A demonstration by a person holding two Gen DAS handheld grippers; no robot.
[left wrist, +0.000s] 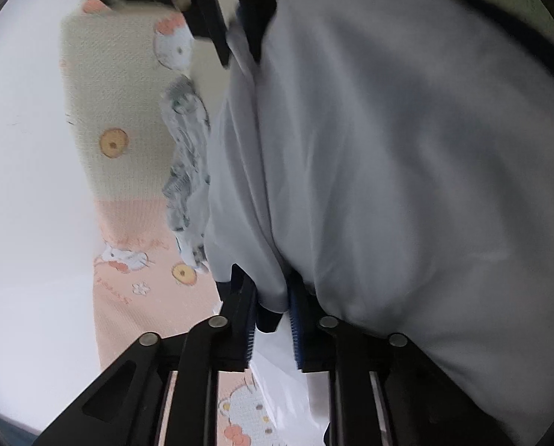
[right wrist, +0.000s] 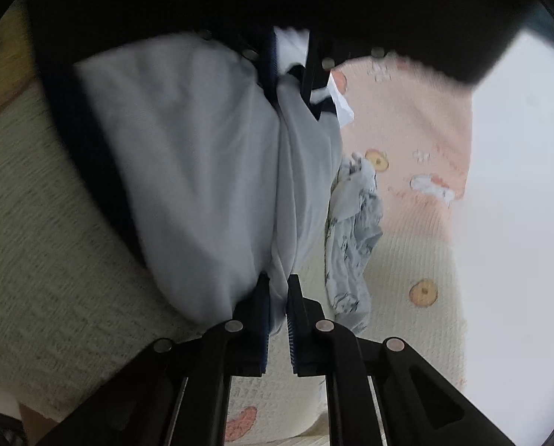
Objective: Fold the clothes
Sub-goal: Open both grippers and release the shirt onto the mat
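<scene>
Patterned garment (left wrist: 184, 171) beside gripped shirt (left wrist: 388, 186)

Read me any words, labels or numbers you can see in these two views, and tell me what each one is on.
No text can be read in either view.
Blanket: small pink lettering under the cartoon prints, too blurred to read.
Blanket, right wrist view: faint printed letters near the bottom edge, too blurred to read.
Grey garment: no writing shows.
Patterned cloth: a print only, no legible words.
</scene>
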